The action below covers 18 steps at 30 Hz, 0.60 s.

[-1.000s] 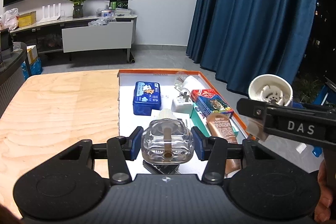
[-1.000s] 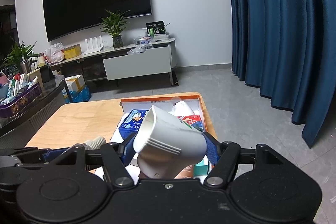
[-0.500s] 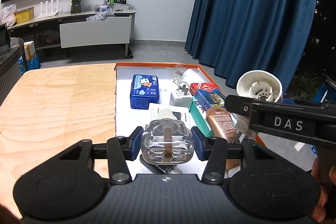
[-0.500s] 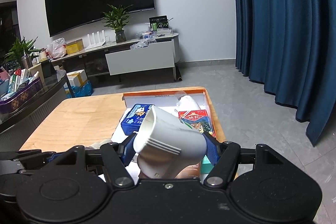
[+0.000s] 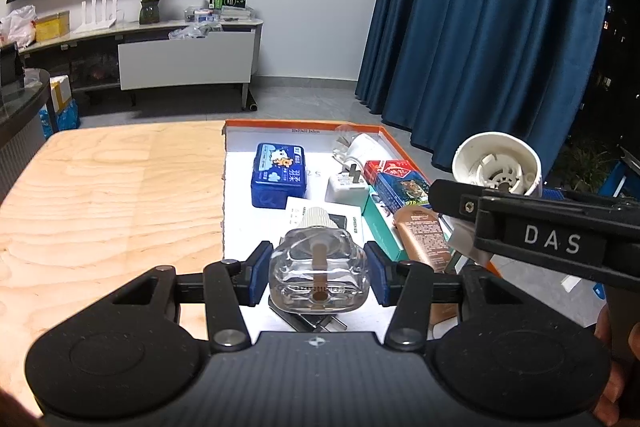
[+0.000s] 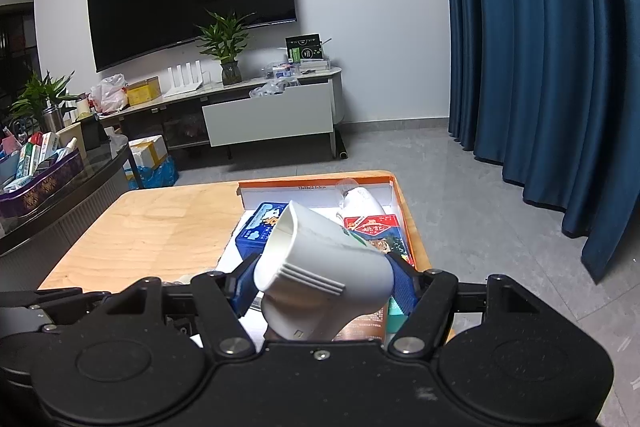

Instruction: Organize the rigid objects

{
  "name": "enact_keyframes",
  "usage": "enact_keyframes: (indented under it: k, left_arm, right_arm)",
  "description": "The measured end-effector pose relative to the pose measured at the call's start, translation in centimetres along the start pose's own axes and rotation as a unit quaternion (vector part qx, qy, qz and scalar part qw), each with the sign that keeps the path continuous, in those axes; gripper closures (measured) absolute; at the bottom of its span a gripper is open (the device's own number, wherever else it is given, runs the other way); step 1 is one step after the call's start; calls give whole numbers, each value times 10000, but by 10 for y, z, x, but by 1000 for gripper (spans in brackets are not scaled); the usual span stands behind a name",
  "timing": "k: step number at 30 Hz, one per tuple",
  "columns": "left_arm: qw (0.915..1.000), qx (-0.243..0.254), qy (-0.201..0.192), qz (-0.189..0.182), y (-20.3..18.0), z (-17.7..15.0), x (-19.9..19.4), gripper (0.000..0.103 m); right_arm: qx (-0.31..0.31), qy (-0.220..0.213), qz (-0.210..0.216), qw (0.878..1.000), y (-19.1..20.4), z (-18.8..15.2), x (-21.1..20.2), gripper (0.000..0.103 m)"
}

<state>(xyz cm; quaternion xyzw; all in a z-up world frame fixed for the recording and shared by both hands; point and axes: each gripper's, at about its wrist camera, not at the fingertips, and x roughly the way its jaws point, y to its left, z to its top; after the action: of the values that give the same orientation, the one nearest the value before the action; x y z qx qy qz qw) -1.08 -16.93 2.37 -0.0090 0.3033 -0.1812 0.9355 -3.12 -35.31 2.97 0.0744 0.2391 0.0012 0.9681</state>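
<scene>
**A:** Status on the two grippers at that frame?

**B:** I had the left gripper with its jaws clamped on the clear glass bottle, blue pads on both flat sides. Right gripper had its jaws clamped on the white plastic housing. Both loads were in the air above the near end of the orange-rimmed tray, which sat on the right part of the wooden worktop.

**A:** Orientation of the bottle?

**B:** Long axis ran straight ahead, in line with the fingers. White ribbed cap pointed away from me toward the far end of the tray, base toward the camera. The wick ran down the middle along the same axis.

**A:** And the housing?

**B:** Tilted. In the right wrist view the open mouth pointed up and to the left, narrow end down between the pads. From the left wrist view the mouth faced my camera and the socket ribs showed inside.

**A:** What did the next move turn on?

**B:** My read: the housing mouth and the bottle cap were apart and not coaxial. The housing sat to the right of the bottle and higher. If they were meant to mate, one had to rotate. If they were just going into the tray, the left gripper was nearer the free white patch directly below it.

**A:** Tray contents?

**B:** Blue tin, white plug adapter, red box, copper tube. The right half was crowded.
</scene>
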Motion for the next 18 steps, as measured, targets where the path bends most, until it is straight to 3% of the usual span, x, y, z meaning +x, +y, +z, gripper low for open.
enact_keyframes:
  k: [18]
  left_arm:
    - [9998, -49, -208, 5, -2, 5, -9, 53]
  right_arm:
    - [-104, -152, -11, 9998, 8, 1, -15, 24]
